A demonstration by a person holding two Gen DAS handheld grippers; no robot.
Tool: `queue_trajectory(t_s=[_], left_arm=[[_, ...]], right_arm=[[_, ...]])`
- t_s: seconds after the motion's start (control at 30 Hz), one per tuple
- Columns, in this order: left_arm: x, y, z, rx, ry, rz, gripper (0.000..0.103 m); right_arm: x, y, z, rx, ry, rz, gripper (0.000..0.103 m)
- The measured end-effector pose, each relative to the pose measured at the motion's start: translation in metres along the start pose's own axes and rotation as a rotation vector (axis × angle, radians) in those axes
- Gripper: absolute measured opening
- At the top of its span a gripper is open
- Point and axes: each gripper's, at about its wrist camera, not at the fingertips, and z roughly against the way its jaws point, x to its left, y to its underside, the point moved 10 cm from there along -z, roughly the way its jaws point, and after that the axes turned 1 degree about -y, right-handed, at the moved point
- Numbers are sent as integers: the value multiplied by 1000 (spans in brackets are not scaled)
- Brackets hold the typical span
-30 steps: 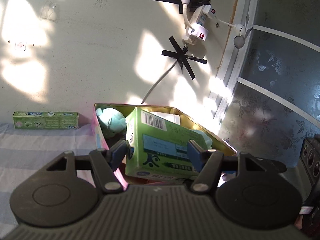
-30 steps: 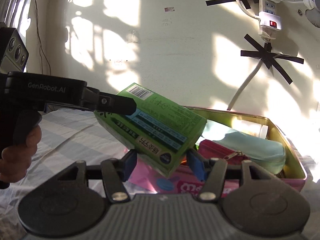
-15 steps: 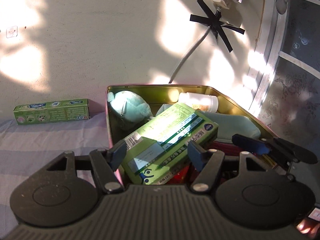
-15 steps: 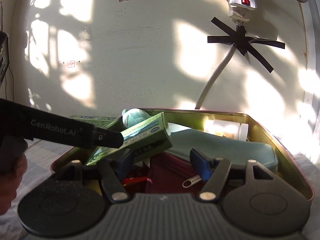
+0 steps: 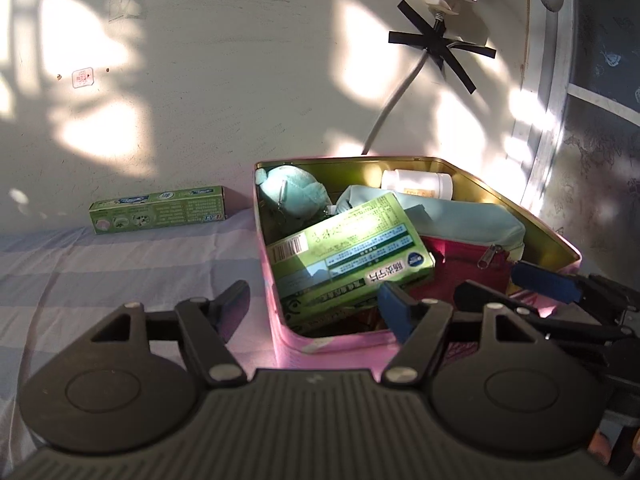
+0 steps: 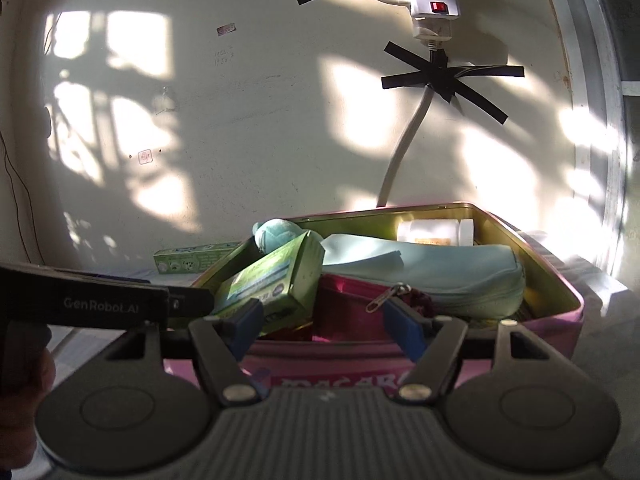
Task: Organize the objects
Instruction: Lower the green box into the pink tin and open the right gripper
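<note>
1. Sunlit wall behind my striped cloth [image 5: 120,264].
2. Green box [image 5: 352,256] lies tilted inside the pink tin [image 5: 340,344], on the pouches.
3. My left gripper [image 5: 312,308] and right gripper [image 6: 324,328] have just been opening; both are released, gripping nothing.

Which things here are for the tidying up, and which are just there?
For the tidying:
pink tin
green box lying in it
toothpaste box on the cloth outside
teal pouch, red pouch, white bottle, teal toy

Just there:
power strip
black tape
</note>
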Motion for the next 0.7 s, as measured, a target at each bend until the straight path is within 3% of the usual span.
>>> queue_trajectory(t_s=[0.23, 0.7], left_arm=[[-3, 27, 24, -19, -30, -47, 77], [16, 74, 35, 30, -71, -38, 79]], right_arm=[[10, 13, 38, -34, 0, -74, 70], [34, 63, 47, 67, 0, -79, 70]])
